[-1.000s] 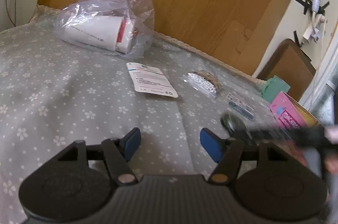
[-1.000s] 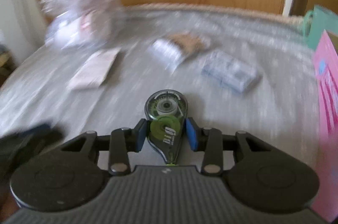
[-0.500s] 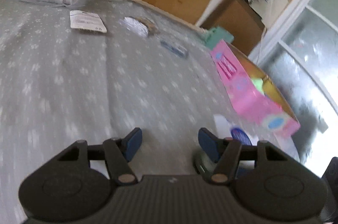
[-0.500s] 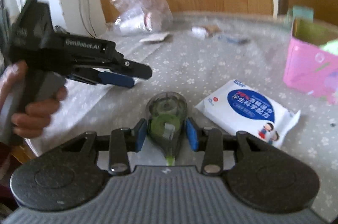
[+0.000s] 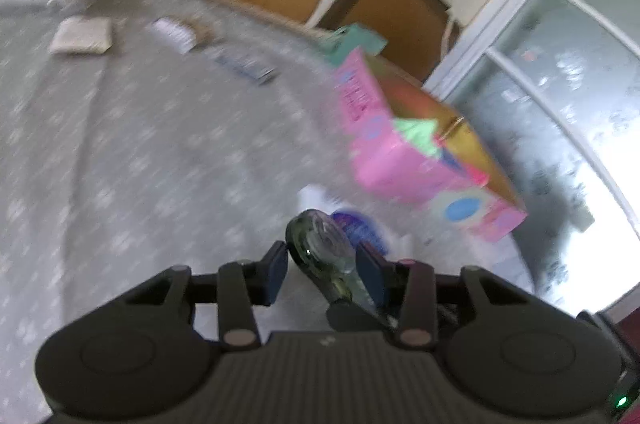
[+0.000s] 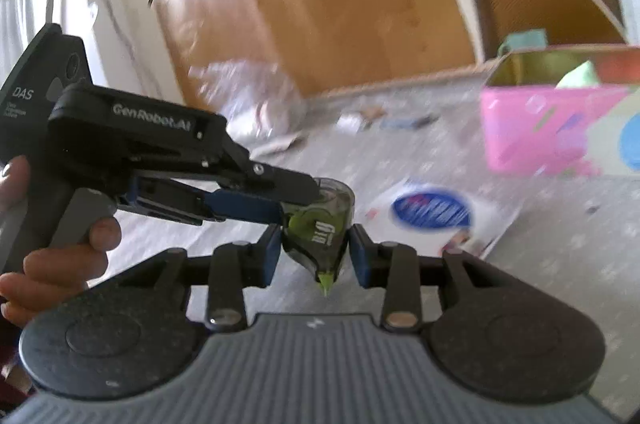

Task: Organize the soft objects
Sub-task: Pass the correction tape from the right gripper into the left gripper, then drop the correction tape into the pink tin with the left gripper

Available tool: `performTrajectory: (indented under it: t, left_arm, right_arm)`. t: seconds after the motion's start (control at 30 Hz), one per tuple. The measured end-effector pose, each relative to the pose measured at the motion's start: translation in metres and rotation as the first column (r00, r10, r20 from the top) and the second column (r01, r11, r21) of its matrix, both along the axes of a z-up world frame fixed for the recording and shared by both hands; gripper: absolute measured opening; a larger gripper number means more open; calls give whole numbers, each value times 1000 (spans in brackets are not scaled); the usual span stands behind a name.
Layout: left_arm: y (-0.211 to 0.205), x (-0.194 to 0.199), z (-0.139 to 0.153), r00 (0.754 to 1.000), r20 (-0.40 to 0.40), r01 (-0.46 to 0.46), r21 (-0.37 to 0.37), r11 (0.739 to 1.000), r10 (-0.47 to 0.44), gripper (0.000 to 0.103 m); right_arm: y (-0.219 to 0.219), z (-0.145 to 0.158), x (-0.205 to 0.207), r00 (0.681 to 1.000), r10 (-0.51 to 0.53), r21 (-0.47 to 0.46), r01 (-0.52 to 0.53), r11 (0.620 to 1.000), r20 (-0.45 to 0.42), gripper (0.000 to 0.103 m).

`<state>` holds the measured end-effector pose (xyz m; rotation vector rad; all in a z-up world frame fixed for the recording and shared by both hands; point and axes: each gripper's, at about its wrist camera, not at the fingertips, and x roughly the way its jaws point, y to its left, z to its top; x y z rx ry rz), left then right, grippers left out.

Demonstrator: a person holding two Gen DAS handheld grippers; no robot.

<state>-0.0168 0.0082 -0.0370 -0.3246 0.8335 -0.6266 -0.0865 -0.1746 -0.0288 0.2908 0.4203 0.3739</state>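
Motion blur smears most of both views, so the print on the small packets far ahead of the tools cannot be read. The right gripper [image 6: 314, 250] holds a green tape dispenser [image 6: 320, 220] between its blue fingers, its pointed tip aimed back toward the camera. The left gripper [image 5: 322, 270] reaches in from the side with the dispenser [image 5: 320, 244] between its fingers [image 5: 276, 270]; whether they press on it cannot be told, and in the right wrist view its upper finger covers part of the dispenser's top. Just beyond the dispenser a white wipes pack [image 6: 432, 216] lies on the flowered tablecloth [image 5: 120, 164]. Ahead and to the right stands an open pink box [image 5: 404, 160] with something light green inside. A crumpled clear plastic bag [image 6: 244, 92] sits far ahead by the wooden board.
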Motion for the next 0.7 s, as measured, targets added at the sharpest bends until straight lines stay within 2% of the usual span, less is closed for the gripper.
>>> performTrajectory:
  t: [0.17,0.27,0.33,0.53,0.6,0.7]
  left_arm:
    - [-44,18,39,993,98,74,-6,997,-73,38]
    - [-81,35,59,978,168,126,6,992,-125,38]
    - [-106,50,65,971,187,150,10,989,-149,38]
    - [-167,102,58,959,193,200,47,979,-206,40]
    - [-181,118,49,965,187,173,76,982,-184,40]
    - [-189,133,36,975,155,143,103,984,-158,40]
  right_arm:
    - [-33,28,8,986,-116,-4,117,993,117,40]
    - [-59,37,21,969,-192,-9,195,981,156,40]
    - [-77,39,32,957,-235,-20,242,970,169,40]
    - [-120,32,90,936,-330,-23,335,942,120,41]
    - [-120,24,109,938,-336,-42,341,939,88,42]
    - [-118,15,118,934,-354,-75,358,931,53,42]
